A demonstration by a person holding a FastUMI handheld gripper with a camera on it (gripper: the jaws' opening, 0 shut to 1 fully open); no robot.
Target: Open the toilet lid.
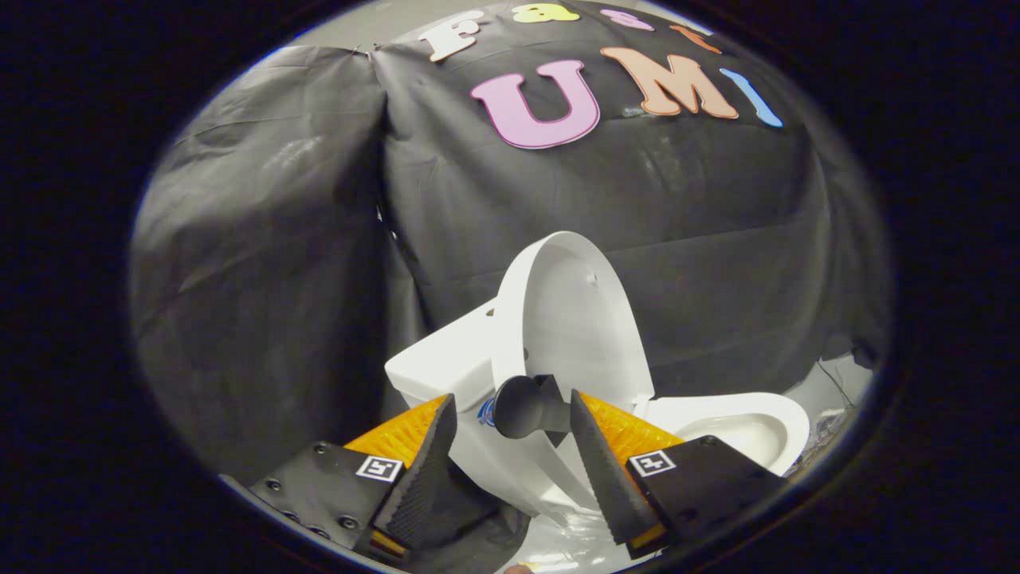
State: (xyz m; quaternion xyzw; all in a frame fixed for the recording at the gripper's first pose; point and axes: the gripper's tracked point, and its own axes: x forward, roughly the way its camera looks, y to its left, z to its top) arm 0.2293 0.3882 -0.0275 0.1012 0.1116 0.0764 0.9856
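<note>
**Lid up, gripper apart near the knob**

Gripper view: The lid stands raised, tilted back toward the tank, its pale underside facing the gripper. Beyond the right finger, the bowl lies open, its rim and hollow plain to see. Judging from this, the opening itself looks done or very nearly so; what may be left is to make sure the lid rests steady against the tank and to draw the gripper clear. Whether the lid leans firmly on the tank or balances on its hinge, I cannot tell.

A dark round knob juts from the lid's lower edge, just ahead of the fingers and between their tips. The gripper has its fingers spread well apart, the left finger off to one side of the knob and the right finger close by its stem. Neither pad seems to press on the knob; the right one may brush the stem, but that is too close to call.

The gripper points slightly upward at the lid's base, with the whole view tilted, so the hand holding it appears rolled to one side. Black cloth hangs behind the toilet.
</note>
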